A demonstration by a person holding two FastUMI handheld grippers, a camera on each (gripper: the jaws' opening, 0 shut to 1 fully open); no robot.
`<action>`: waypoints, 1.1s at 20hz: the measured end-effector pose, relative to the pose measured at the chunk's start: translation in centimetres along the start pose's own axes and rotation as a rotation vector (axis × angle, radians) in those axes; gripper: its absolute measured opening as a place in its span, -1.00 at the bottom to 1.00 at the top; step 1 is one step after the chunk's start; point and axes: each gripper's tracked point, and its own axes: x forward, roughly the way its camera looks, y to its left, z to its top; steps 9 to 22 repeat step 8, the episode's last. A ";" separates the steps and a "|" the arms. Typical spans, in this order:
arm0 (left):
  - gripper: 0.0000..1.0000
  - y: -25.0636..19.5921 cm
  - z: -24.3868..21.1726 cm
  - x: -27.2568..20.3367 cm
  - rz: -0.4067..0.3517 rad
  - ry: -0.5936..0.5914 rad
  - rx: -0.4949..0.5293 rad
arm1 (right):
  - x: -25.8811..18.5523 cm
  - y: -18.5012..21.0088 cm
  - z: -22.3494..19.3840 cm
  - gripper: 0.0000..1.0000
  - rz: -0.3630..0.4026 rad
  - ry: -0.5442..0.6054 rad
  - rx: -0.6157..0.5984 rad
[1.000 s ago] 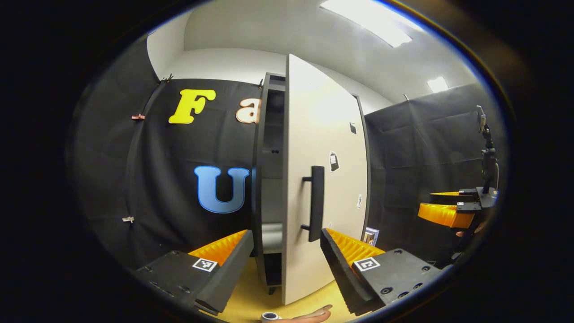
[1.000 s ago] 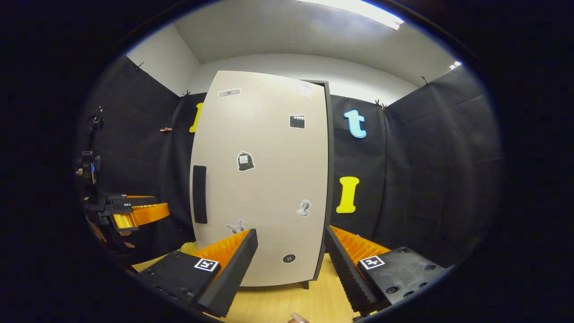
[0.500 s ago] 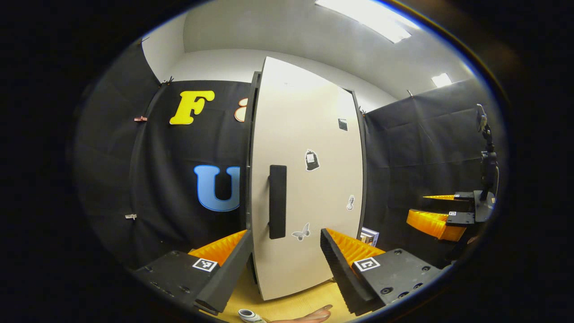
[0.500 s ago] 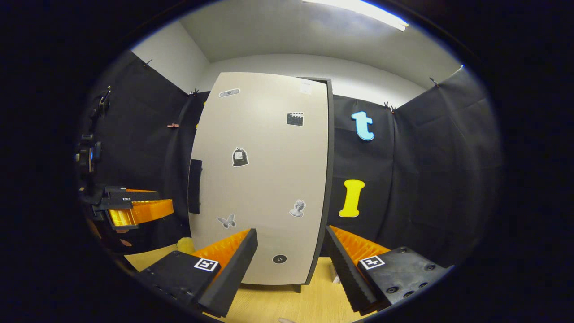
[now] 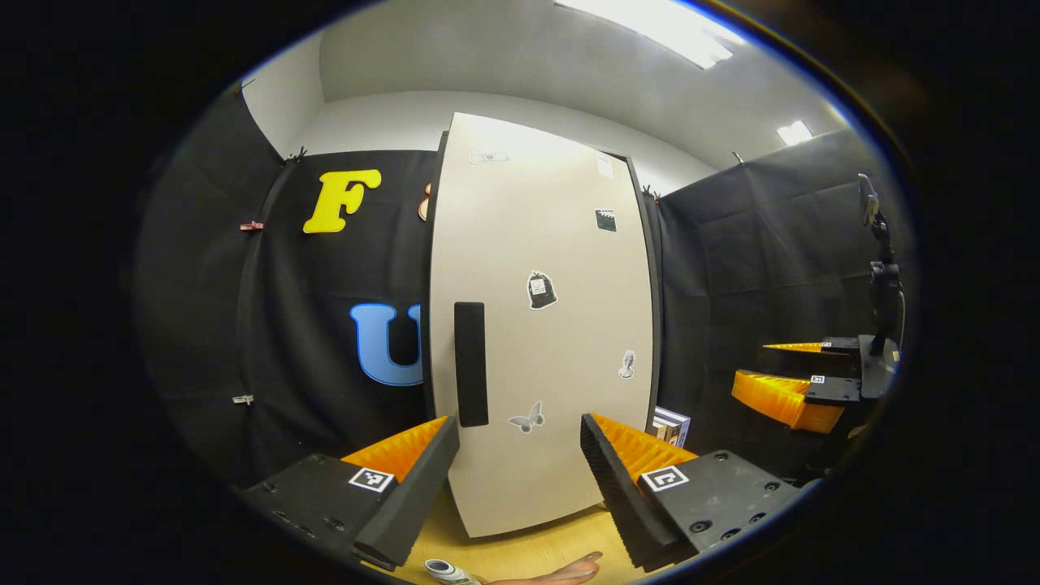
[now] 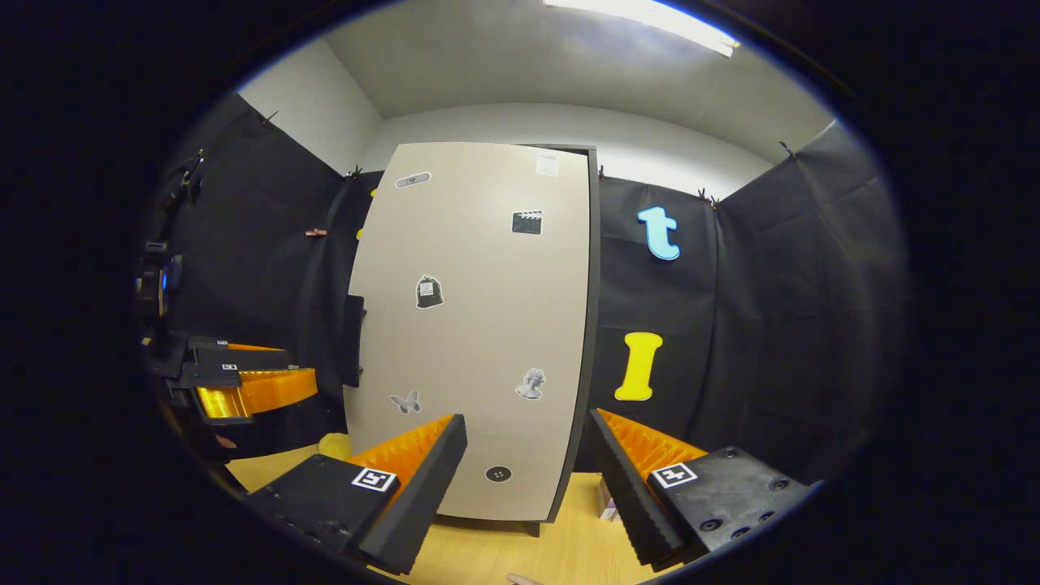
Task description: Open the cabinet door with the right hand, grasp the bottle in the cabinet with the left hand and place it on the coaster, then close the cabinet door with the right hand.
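Observation:
The cabinet's beige door (image 5: 552, 325) with small stickers lies flat against its dark frame, and its black handle (image 5: 470, 364) faces me. In the right gripper view the same door (image 6: 479, 325) stands ahead with the handle (image 6: 353, 340) at its left edge. My left gripper (image 5: 517, 422) is open and holds nothing, a short way from the door. My right gripper (image 6: 528, 416) is open too, apart from the door. A small white round bottle top (image 5: 445, 571) peeks in at the bottom edge. The cabinet's inside is hidden.
The cabinet stands on a light wooden tabletop (image 6: 504, 552). A yellow thing (image 6: 333, 445) lies by the cabinet's left foot. Small boxes (image 5: 671, 426) sit at its right side. A person's fingertip (image 5: 569, 569) shows low down. Farther off are the right gripper (image 5: 792, 382) and the left gripper (image 6: 244, 382).
The door has swung from half open to flat against the frame, covering the shelves. The right gripper has drawn back a little from the door.

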 end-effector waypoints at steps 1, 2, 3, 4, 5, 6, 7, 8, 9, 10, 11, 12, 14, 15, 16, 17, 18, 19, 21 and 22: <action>0.89 -0.2 -0.1 0.0 -0.001 0.002 -0.002 | 0.1 0.0 0.2 0.95 0.006 -0.004 -0.004; 0.90 -0.3 -0.2 0.0 -0.002 0.004 -0.004 | 0.2 -0.1 0.3 0.95 0.011 -0.008 -0.006; 0.89 -0.4 -0.2 0.1 -0.001 0.005 -0.003 | 0.3 -0.1 0.4 0.95 0.015 -0.011 -0.007; 0.89 -0.4 -0.2 0.0 0.002 0.005 0.000 | 0.2 -0.1 0.4 0.95 0.016 -0.013 -0.009; 0.89 -0.3 -0.1 0.0 0.004 0.003 0.003 | 0.2 -0.3 0.5 0.95 0.016 -0.013 -0.010; 0.89 -0.3 -0.1 0.0 0.006 0.002 0.005 | 0.2 -0.3 0.5 0.95 0.014 -0.014 -0.011; 0.89 -0.3 -0.1 0.1 0.006 0.001 0.006 | 0.2 -0.4 0.6 0.95 0.014 -0.016 -0.012; 0.89 -0.3 -0.1 0.0 0.004 -0.001 0.006 | 0.1 -0.4 0.6 0.95 0.014 -0.017 -0.011; 0.89 -0.3 -0.1 0.0 0.004 -0.001 0.006 | 0.1 -0.4 0.6 0.95 0.014 -0.017 -0.011; 0.89 -0.3 -0.1 0.0 0.004 -0.001 0.006 | 0.1 -0.4 0.6 0.95 0.014 -0.017 -0.011; 0.89 -0.3 -0.1 0.0 0.004 -0.001 0.006 | 0.1 -0.4 0.6 0.95 0.014 -0.017 -0.011; 0.89 -0.3 -0.1 0.0 0.004 -0.001 0.006 | 0.1 -0.4 0.6 0.95 0.014 -0.017 -0.011; 0.89 -0.3 -0.1 0.0 0.004 -0.001 0.006 | 0.1 -0.4 0.6 0.95 0.014 -0.017 -0.011; 0.89 -0.3 -0.1 0.0 0.004 -0.001 0.006 | 0.1 -0.4 0.6 0.95 0.014 -0.017 -0.011; 0.89 -0.3 -0.1 0.0 0.004 -0.001 0.006 | 0.1 -0.4 0.6 0.95 0.014 -0.017 -0.011; 0.89 -0.3 -0.1 0.0 0.004 -0.001 0.006 | 0.1 -0.4 0.6 0.95 0.014 -0.017 -0.011; 0.89 -0.3 -0.1 0.0 0.004 -0.001 0.006 | 0.1 -0.4 0.6 0.95 0.014 -0.017 -0.011; 0.89 -0.3 -0.1 0.0 0.004 -0.001 0.006 | 0.1 -0.4 0.6 0.95 0.014 -0.017 -0.011; 0.89 -0.3 -0.1 0.0 0.004 -0.001 0.006 | 0.1 -0.4 0.6 0.95 0.014 -0.017 -0.011; 0.89 -0.3 -0.1 0.0 0.004 -0.001 0.006 | 0.1 -0.4 0.6 0.95 0.014 -0.017 -0.011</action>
